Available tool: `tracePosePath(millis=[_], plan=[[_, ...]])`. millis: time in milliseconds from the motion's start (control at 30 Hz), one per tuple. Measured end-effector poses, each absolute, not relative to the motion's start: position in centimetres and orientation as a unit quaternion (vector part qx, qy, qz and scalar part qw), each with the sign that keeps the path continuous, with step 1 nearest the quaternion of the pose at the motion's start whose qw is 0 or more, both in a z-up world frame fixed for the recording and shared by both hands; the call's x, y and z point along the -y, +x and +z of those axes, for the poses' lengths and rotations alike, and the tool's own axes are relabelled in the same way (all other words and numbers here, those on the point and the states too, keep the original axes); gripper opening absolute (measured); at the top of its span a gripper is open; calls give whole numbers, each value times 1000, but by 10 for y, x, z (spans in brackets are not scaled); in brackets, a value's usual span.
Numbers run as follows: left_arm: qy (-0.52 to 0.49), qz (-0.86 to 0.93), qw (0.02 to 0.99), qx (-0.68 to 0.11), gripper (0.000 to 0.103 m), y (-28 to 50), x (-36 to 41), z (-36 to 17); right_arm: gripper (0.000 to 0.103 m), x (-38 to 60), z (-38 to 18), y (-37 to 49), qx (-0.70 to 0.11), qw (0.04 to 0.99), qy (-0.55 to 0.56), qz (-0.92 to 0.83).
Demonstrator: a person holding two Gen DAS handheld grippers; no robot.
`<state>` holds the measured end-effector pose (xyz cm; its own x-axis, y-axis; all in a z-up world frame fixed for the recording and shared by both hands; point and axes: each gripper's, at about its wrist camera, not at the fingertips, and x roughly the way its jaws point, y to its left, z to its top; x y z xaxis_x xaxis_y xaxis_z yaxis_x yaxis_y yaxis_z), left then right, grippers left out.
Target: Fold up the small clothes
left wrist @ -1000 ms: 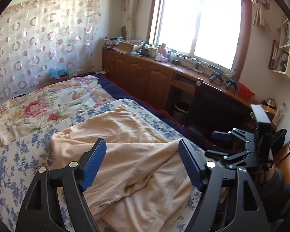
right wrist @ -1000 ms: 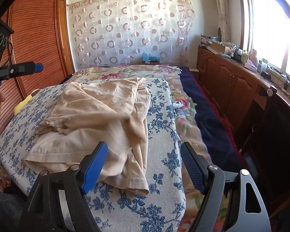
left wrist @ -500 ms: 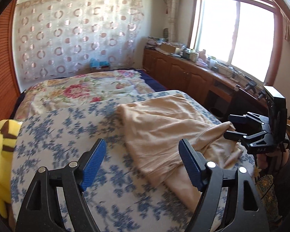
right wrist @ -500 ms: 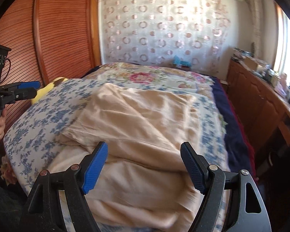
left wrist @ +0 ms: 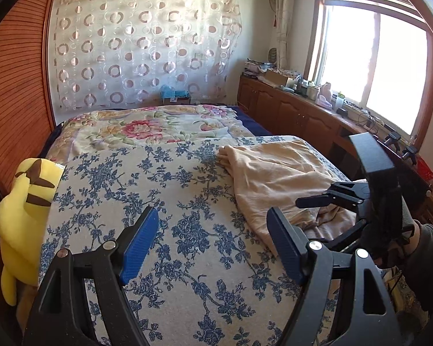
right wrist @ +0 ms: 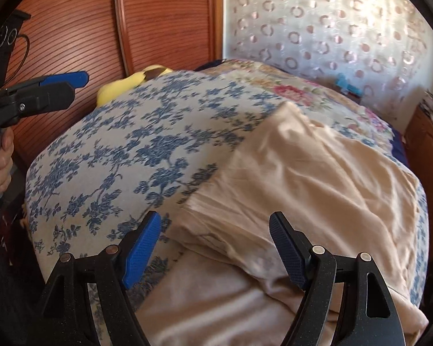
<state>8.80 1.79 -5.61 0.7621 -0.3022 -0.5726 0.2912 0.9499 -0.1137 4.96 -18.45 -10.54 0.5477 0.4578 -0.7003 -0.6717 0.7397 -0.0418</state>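
A beige garment (left wrist: 274,173) lies crumpled on the blue-flowered sheet (left wrist: 164,201) that covers the near part of the bed, bunched toward the sheet's right edge and near right corner. In the right wrist view the same garment (right wrist: 303,178) fills the lower right of the frame, its folds overlapping so that sleeves, legs or collar cannot be made out; its near hem runs out of the picture at the bottom.

The left gripper (left wrist: 213,242) hovers over bare sheet with its blue pads (left wrist: 140,245) spread wide and nothing between them. The right gripper (right wrist: 215,248) is likewise wide open above the garment's near left part, gripping nothing; whether its tips touch the cloth cannot be told. In the left view the right gripper (left wrist: 332,199) shows side-on over the garment's near corner, partly hidden behind the left gripper's finger.

A yellow plush toy (left wrist: 23,210) sits at the sheet's left edge against the wooden wardrobe (left wrist: 14,86), its lower part cut off. Beyond the sheet lies a flowered quilt (left wrist: 147,127). The window (left wrist: 375,66) is blown out by glare, and the clutter on the long cabinet (left wrist: 288,109) beneath it is too small to identify.
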Motion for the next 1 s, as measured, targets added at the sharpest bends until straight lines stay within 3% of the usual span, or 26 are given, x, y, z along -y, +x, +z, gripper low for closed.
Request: tracePosePath(millis=[267, 300, 333, 400, 800, 1000], plan=[[-17, -162, 933, -322, 78, 89, -21, -72, 69, 155, -127, 74, -373, 843, -213, 324], [-17, -162, 932, -323, 78, 89, -21, -73, 63, 152, -128, 75, -370, 841, -222, 326], [-16, -163, 932, -323, 78, 89, -20, -74, 39, 151, -126, 76, -370, 840, -224, 327], [-17, -165, 931, -324, 78, 89, -19, -75, 10, 154, -123, 82, -372, 841, -228, 321], [-33, -152, 937, -312, 78, 87, -21, -75, 7, 220, -36, 124, -313, 882, -126, 328], [-31, -155, 936, -316, 78, 88, -19, -77, 6, 229, -20, 147, -296, 906, -147, 264]])
